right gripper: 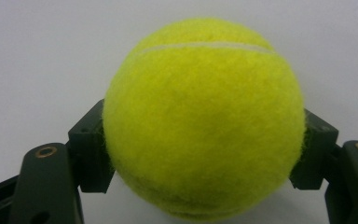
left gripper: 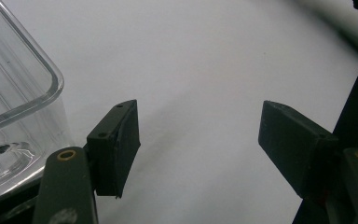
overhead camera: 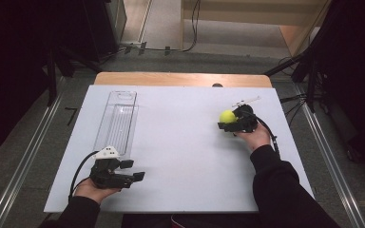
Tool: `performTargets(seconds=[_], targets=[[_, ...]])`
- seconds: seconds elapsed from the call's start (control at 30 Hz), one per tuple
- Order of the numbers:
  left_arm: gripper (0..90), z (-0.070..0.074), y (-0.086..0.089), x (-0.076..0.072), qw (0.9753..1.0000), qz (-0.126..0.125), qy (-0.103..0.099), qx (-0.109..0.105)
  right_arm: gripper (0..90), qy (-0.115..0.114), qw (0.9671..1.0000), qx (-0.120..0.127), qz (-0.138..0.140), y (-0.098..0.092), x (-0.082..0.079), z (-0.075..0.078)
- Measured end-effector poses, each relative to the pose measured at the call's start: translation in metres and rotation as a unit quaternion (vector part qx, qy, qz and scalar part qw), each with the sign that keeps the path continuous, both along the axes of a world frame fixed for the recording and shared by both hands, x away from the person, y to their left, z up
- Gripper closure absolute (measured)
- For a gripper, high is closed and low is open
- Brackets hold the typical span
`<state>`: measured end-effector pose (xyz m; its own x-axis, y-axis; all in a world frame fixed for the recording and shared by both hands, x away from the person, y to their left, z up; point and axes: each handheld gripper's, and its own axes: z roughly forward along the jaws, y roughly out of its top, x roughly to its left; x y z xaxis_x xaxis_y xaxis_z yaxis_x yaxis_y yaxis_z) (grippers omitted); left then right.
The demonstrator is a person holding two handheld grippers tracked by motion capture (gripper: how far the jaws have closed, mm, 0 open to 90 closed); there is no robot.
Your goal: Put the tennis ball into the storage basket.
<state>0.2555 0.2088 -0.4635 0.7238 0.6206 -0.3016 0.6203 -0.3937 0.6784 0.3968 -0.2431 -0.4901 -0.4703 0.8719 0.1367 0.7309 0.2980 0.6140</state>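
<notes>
The right gripper [overhead camera: 232, 121] clamped a fuzzy yellow-green tennis ball [overhead camera: 227, 116] near the white table's [overhead camera: 185, 142] right edge, likely for carrying; the left gripper [overhead camera: 132, 170] waited with jaws apart beside a clear plastic tray [overhead camera: 116, 121].

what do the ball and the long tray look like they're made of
Ball: fuzzy yellow-green felt with a pale curved seam, a tennis ball by the look of it; the core is hidden. Tray: clear hard plastic, probably acrylic or similar; the table shows through it, and its ribbed floor and rounded rim are glossy.
</notes>
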Motion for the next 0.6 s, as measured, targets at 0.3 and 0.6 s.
performTargets(seconds=[0.3,0.6], targets=[[29.9,0.000,0.000,0.000,1.0000,0.000,0.000,0.000,23.3,-0.015,0.9997,0.007,0.015,0.002,-0.007,0.012],[29.9,0.000,0.000,0.000,1.0000,0.000,0.000,0.001,23.3,-0.025,0.9993,0.012,0.025,0.003,-0.015,0.022]])
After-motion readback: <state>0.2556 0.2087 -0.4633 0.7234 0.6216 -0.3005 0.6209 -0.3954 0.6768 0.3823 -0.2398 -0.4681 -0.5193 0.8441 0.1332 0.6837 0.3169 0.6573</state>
